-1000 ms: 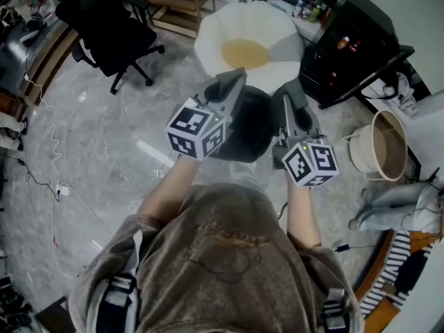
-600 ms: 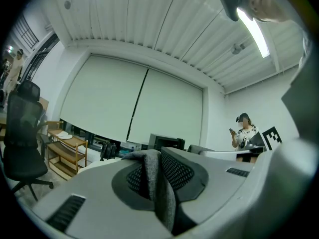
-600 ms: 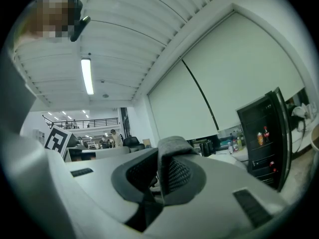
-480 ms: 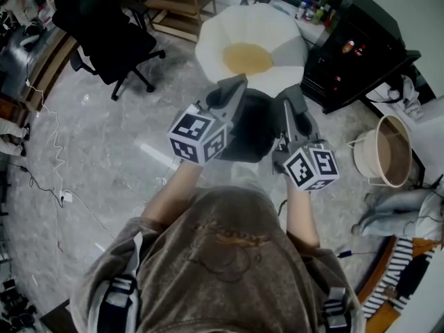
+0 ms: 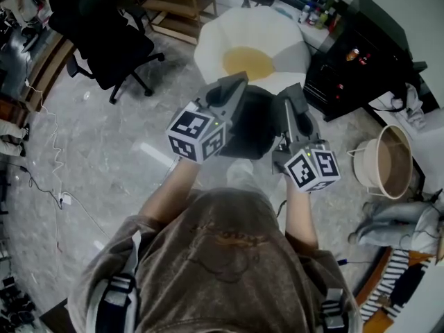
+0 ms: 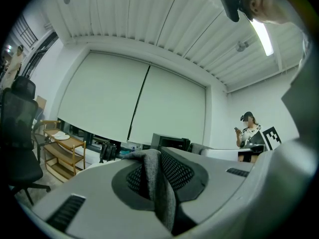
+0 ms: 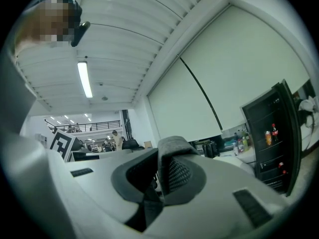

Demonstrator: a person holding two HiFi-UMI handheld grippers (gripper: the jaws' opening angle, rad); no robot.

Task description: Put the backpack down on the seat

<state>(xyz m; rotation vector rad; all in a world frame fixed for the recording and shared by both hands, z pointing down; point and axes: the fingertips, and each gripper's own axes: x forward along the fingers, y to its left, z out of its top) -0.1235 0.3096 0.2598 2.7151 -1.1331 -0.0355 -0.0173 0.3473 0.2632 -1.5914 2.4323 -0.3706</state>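
A black backpack (image 5: pixel 253 127) hangs between my two grippers, just in front of the near edge of the white egg-shaped seat (image 5: pixel 225 37) with its yellow centre (image 5: pixel 248 62). My left gripper (image 5: pixel 234 87) is shut on a grey strap (image 6: pixel 158 180) of the backpack. The right gripper (image 5: pixel 291 97) is shut on another grey strap (image 7: pixel 170 158). Both grippers point level, toward the seat. The backpack's lower part is hidden behind the marker cubes and my arms.
A black office chair (image 5: pixel 104 33) stands at the left, a wooden shelf (image 5: pixel 177 5) behind it. A black cabinet (image 5: pixel 354 54) with bottles stands right of the seat, a beige basket (image 5: pixel 385 161) further right. Cables lie on the floor at left. A person (image 6: pixel 247 133) stands far off.
Both grippers have carried the backpack a little forward toward the white seat. Both still hold the straps as before.
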